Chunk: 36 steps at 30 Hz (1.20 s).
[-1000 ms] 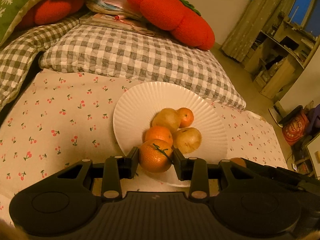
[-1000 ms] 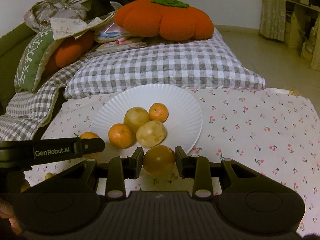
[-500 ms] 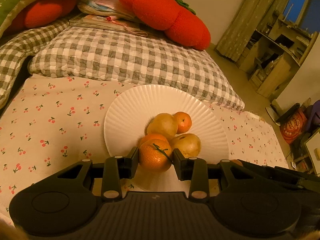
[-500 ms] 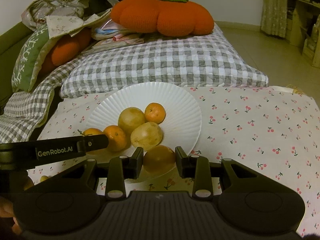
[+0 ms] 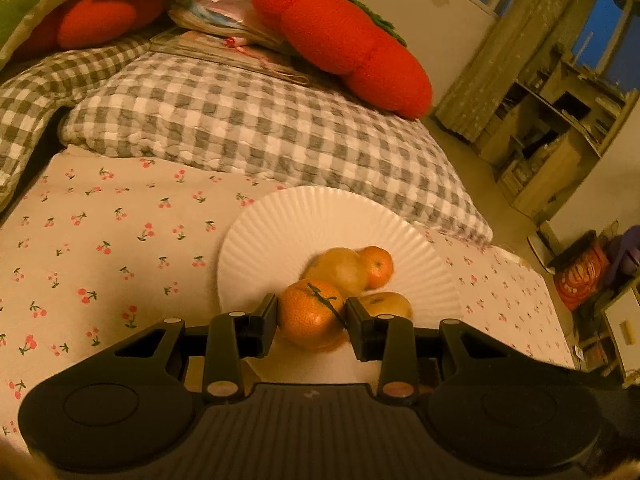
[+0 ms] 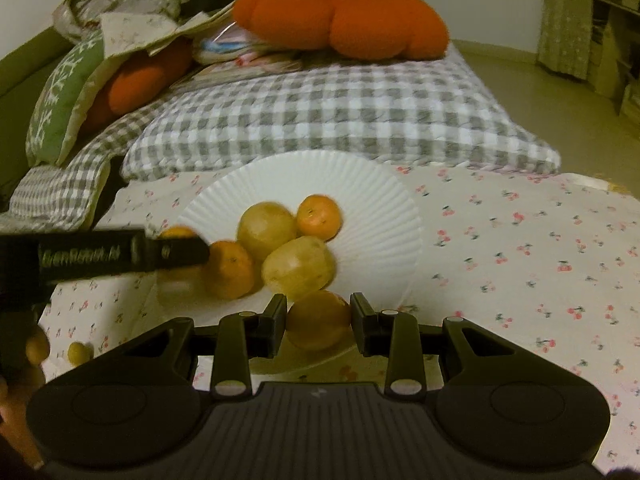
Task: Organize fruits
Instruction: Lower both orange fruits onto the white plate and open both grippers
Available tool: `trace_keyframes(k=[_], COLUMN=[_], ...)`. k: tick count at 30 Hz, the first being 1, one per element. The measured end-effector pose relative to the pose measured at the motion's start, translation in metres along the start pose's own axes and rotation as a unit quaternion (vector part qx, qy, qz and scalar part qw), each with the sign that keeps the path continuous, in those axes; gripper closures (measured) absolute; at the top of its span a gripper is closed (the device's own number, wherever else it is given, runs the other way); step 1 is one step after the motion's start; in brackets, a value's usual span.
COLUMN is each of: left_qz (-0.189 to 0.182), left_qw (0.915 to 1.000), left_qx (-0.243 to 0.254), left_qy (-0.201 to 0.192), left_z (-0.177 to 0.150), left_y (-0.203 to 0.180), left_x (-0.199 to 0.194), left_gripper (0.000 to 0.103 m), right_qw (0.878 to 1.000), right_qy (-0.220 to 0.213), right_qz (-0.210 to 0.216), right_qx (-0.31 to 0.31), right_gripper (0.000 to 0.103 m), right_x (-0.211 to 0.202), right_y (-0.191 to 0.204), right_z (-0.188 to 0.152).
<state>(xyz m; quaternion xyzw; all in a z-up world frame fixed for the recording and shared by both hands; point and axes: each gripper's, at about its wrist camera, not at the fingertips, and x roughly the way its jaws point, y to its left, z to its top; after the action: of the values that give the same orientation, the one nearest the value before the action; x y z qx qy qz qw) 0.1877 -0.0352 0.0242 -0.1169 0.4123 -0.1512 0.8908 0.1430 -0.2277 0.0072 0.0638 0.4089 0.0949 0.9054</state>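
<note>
Blurred "GenRobot.AI" lettering marks the left gripper.

- Cherry-print sheet: covers the bed surface from 6 to 9 o'clock in the left wrist view.
- Grey-and-white checked quilt: lies folded across the bed at 12 o'clock, touching the sheet.
- Orange pumpkin-shaped cushion: rests on the quilt at 12 o'clock; green patch on top.
- Green cushion with white pattern: leans at 10 o'clock.
- Curtain: hangs at 2 o'clock.
- Wooden shelving: stands just beside the curtain.
</note>
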Motion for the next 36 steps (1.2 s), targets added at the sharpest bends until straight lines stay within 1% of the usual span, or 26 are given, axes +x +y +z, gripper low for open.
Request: trace_keyframes(k=[5, 9, 11, 13, 14, 16, 19, 25, 30, 33, 36], left_qz=[-0.010, -0.014, -0.019, -0.021, -0.021, -0.031, -0.039, -0.037, -0.042, -0.035, -0.021], left_qw=[0.9999, 0.9998, 0.9997, 0.9995, 0.9994, 0.9987, 0.9972, 0.9976, 0.9970, 0.9978, 0.9987], left_qx=[-0.006, -0.011, -0.017, -0.023, -0.026, -0.039, -0.061, -0.058, -0.063, -0.056, -0.046], left_qy=[-0.003, -0.003, -0.001, -0.004, -0.006, -0.012, -0.017, -0.011, -0.013, -0.007, 0.002], left_z=[0.000, -0.001, 0.000, 0.002, 0.003, 0.007, 0.011, 0.010, 0.012, 0.008, 0.003], left_y=[0.005, 0.008, 0.010, 0.012, 0.013, 0.017, 0.023, 0.021, 0.021, 0.018, 0.016], left_x=[0.004, 0.006, 0.005, 0.001, -0.001, -0.007, -0.015, -0.020, -0.032, -0.038, -0.044], left_gripper=[0.078, 0.077, 0.074, 0.064, 0.062, 0.059, 0.057, 0.057, 0.057, 0.057, 0.054], right_qw=[1.000, 0.999, 0.999, 0.999, 0.999, 0.998, 0.996, 0.996, 0.995, 0.995, 0.996], right_qy=[-0.005, -0.007, -0.007, -0.010, -0.012, -0.017, -0.028, -0.021, -0.034, -0.043, -0.040], right_qz=[0.017, 0.024, 0.033, 0.041, 0.045, 0.053, 0.062, 0.064, 0.070, 0.068, 0.071], right_qx=[-0.019, -0.021, -0.006, 0.012, 0.021, 0.036, 0.050, 0.056, 0.061, 0.052, 0.044], right_gripper=[0.072, 0.070, 0.070, 0.070, 0.067, 0.067, 0.067, 0.067, 0.067, 0.066, 0.064], right_x=[0.002, 0.004, 0.003, -0.001, -0.003, -0.008, -0.016, -0.017, -0.032, -0.043, -0.047], right_y=[0.012, 0.013, 0.009, 0.004, 0.002, -0.002, -0.005, -0.004, -0.005, -0.001, 0.005], right_z=[-0.003, -0.004, -0.003, -0.001, 0.001, 0.002, 0.005, 0.005, 0.009, 0.009, 0.007])
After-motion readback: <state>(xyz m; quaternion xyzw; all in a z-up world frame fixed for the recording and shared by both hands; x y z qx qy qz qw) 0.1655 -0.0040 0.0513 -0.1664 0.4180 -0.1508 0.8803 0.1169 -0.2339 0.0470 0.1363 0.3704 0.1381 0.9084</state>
